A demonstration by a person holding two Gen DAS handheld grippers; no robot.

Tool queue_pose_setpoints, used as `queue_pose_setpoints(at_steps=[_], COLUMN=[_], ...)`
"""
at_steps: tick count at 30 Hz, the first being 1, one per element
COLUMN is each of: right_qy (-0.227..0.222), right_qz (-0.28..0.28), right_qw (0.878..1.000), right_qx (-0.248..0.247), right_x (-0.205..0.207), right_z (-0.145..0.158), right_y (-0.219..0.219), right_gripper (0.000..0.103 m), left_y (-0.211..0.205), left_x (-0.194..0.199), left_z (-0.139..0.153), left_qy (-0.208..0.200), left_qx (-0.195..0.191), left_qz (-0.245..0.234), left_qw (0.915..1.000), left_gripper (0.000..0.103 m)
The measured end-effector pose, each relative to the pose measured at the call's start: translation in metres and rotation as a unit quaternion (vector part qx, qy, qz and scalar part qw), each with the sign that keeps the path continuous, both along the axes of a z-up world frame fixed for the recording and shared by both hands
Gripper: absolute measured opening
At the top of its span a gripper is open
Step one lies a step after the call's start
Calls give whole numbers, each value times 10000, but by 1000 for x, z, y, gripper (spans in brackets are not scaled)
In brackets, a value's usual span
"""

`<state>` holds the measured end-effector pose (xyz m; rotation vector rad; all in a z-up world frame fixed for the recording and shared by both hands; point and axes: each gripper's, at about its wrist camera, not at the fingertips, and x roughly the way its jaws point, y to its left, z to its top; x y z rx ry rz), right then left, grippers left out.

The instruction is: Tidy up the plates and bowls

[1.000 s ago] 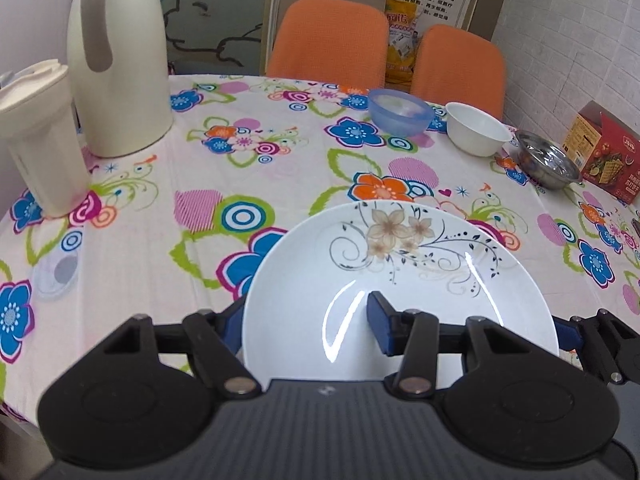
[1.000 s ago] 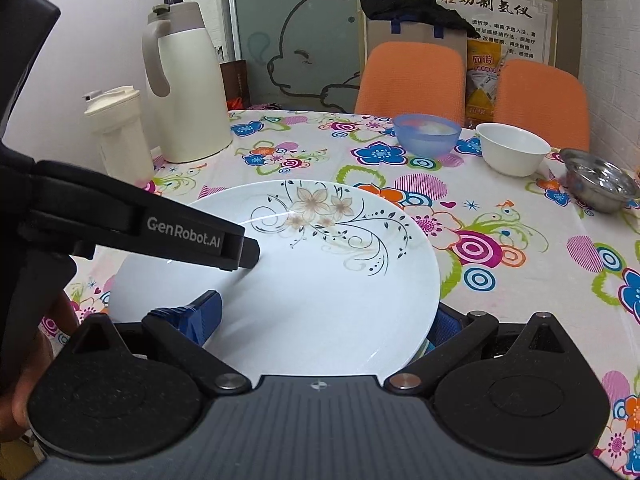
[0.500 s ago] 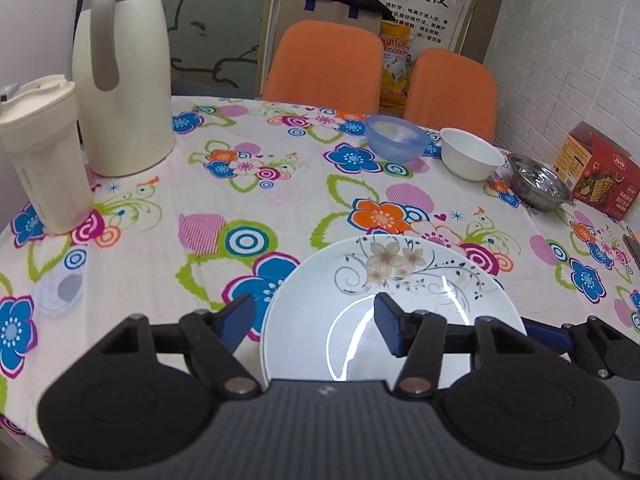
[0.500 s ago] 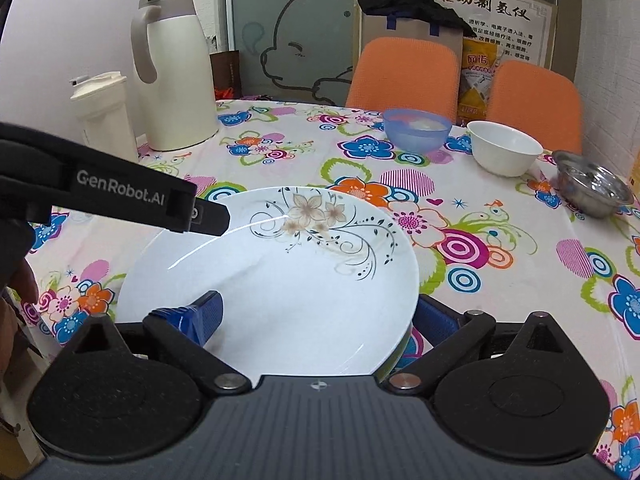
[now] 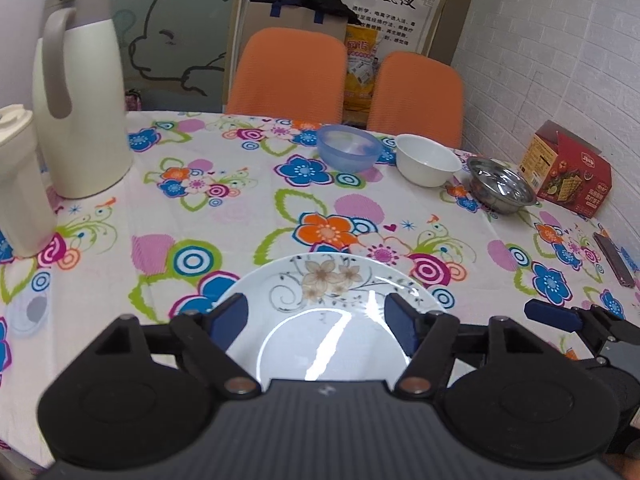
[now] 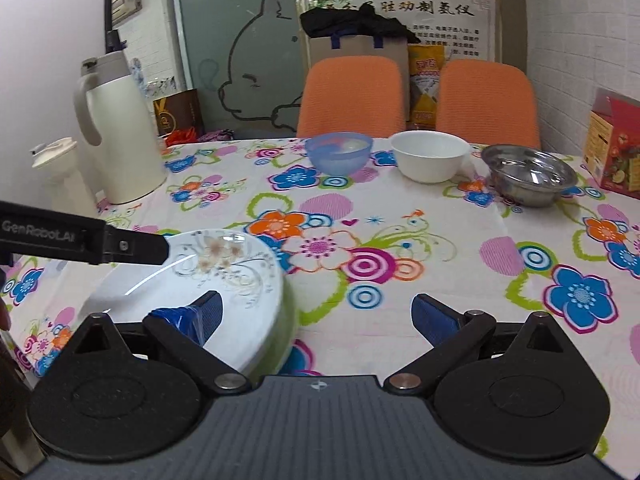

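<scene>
Resting flat on the surface [image 5: 240,216] near its front edge, the plate [image 5: 332,320] lies free; left gripper [image 5: 318,322] and right gripper [image 6: 316,316] both gape wide. Next, judge a bowl's rim squarely before closing.

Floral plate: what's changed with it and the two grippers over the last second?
The floral plate was put down on the tablecloth. The right gripper let go and slid off to its right; the left gripper opened too and drew back. Blue bowl, white bowl and steel bowl stayed put.
</scene>
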<state>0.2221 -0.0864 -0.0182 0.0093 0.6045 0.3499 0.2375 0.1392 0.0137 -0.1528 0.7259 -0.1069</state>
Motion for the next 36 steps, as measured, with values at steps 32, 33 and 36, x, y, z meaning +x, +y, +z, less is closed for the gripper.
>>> queue_pose_setpoints(at_steps=[32,33,36], right_qy=[174,235,361], right_qz=[-937,-899,-768], right_qw=[9894,9897,9912], right_qx=[-1099,-1092,-1013], right_x=[256,263,275], right_z=[-14,-19,-30], right_y=[-186,-187,-186], right_gripper=[89,89,89], left_y=[-222,-224,-230], left_x=[300,303,315], left_z=[-40,-44,-54], left_qy=[1312,1350,1516], left_qx=[-1916,-1918,-1938], left_qz=[-191,-191,-113], left_qw=[9725,9719,9692], left_gripper=[72,72,70])
